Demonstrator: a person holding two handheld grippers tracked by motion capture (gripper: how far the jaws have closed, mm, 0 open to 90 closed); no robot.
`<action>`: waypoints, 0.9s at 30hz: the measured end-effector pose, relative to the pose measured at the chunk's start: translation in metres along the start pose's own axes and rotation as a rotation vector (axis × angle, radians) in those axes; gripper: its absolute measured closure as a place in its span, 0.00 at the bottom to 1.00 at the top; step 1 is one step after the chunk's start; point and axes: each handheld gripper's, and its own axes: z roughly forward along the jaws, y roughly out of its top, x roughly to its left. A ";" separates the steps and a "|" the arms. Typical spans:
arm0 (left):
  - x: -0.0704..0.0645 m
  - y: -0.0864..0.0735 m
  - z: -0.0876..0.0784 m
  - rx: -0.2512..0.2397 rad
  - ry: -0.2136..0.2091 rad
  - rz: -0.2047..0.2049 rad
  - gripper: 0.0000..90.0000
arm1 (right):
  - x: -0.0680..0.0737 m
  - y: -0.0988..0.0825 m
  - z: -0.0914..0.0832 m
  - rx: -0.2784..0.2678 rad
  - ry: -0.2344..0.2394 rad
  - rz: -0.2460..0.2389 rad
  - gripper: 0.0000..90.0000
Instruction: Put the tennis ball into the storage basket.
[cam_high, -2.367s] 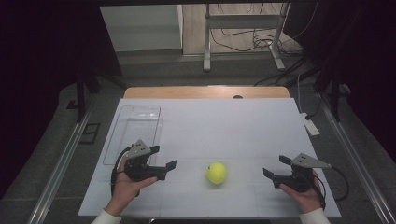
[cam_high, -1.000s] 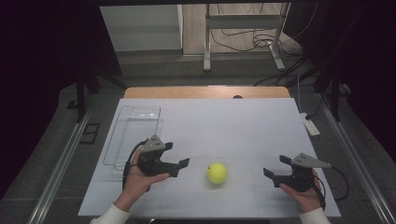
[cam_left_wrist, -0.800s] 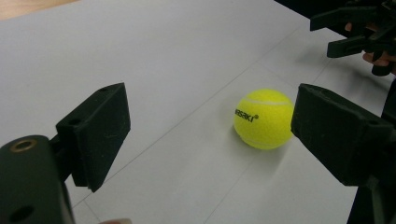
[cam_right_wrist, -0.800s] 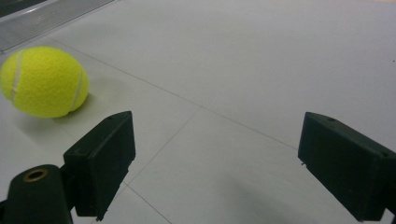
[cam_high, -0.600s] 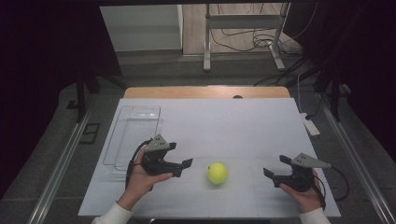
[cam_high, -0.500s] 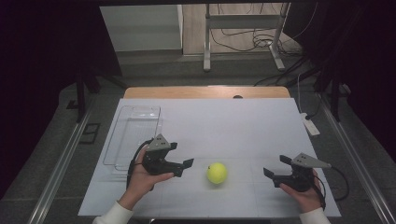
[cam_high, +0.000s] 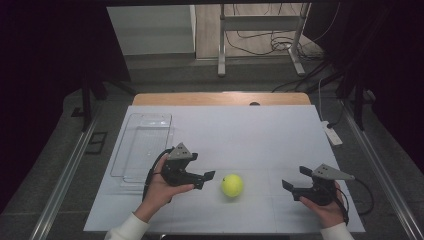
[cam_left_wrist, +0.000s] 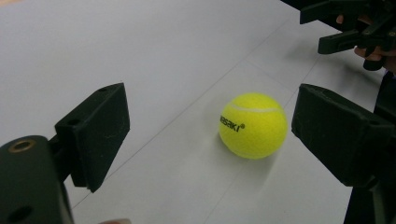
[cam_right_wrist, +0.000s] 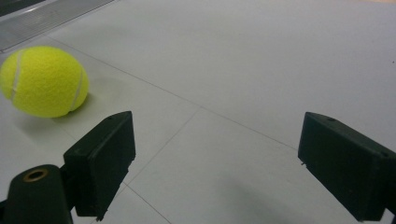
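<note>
Your left tongs (cam_high: 209, 177) stand apart with nothing between the pads, aimed at the fuzzy yellow tennis ball (cam_high: 232, 185) that rests on the white desk (cam_high: 260, 135) just ahead of them. In the left gripper view the ball (cam_left_wrist: 252, 125) sits off-centre, nearer the right-hand pad, so shift the tongs until it lies midway between both. Ease forward low over the desk until the pads flank the ball's widest part, then close gently; a glancing touch would likely send it rolling. Your right tongs (cam_high: 295, 179) also stand apart and empty, well to the ball's other side; leave them there. The clear plastic tray (cam_high: 142, 145) lies beside your left hand.
</note>
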 end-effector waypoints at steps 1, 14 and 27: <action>0.000 0.000 0.000 0.000 0.000 0.000 0.14 | 0.000 0.000 0.000 0.000 0.000 0.000 0.12; -0.007 0.004 0.016 0.045 -0.041 0.019 0.13 | 0.000 0.000 0.000 0.000 0.000 0.002 0.12; -0.011 0.007 0.029 0.080 -0.069 0.030 0.12 | 0.000 0.000 0.000 0.001 -0.002 0.001 0.12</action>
